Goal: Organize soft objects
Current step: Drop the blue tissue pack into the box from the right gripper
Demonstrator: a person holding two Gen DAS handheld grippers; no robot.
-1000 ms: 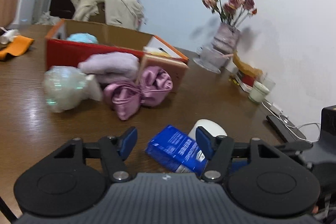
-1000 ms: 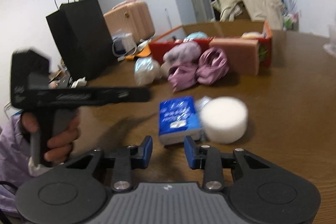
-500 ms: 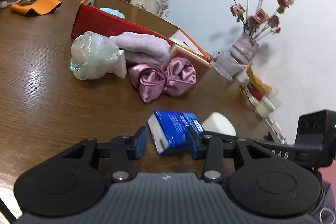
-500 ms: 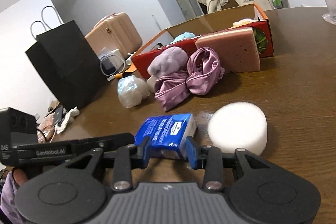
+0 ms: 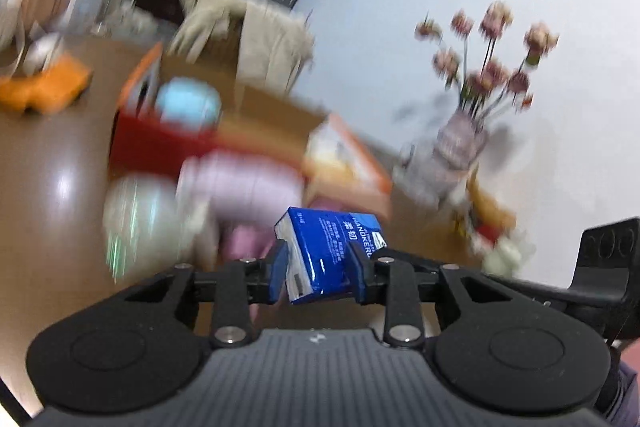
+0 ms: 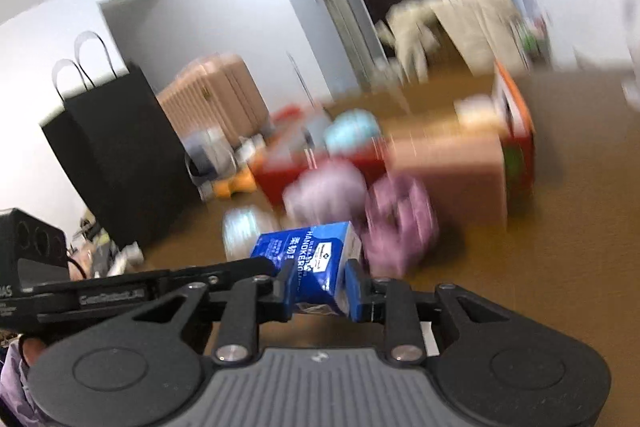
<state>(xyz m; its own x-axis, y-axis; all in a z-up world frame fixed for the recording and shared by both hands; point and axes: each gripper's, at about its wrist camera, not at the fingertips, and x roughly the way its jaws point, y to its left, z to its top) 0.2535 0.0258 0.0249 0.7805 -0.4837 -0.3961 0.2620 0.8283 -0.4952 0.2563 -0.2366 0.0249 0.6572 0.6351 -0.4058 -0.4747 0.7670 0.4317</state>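
Observation:
A blue tissue pack (image 5: 328,251) is held off the table by both grippers. My left gripper (image 5: 320,267) is shut on one end of it. My right gripper (image 6: 318,293) is shut on the other end of the same pack (image 6: 310,259). Behind it, blurred, lie a purple satin scrunchie (image 6: 400,227), a lilac towel roll (image 5: 244,187) and a pearly soft ball (image 5: 140,219) in front of a red cardboard box (image 5: 160,143). A light blue soft thing (image 5: 188,105) sits in the box. A pink sponge block (image 6: 452,171) leans on the box.
A vase of dried roses (image 5: 464,135) stands at the back right by the white wall, with small cups (image 5: 500,251) near it. An orange cloth (image 5: 44,87) lies far left on the brown table (image 5: 48,187). A black paper bag (image 6: 116,155) and a suitcase (image 6: 216,103) stand beyond the table.
Both grippers closed on the blue tissue pack and lifted it off the table toward the box. The white foam round has dropped out of view. The views are now motion-blurred.

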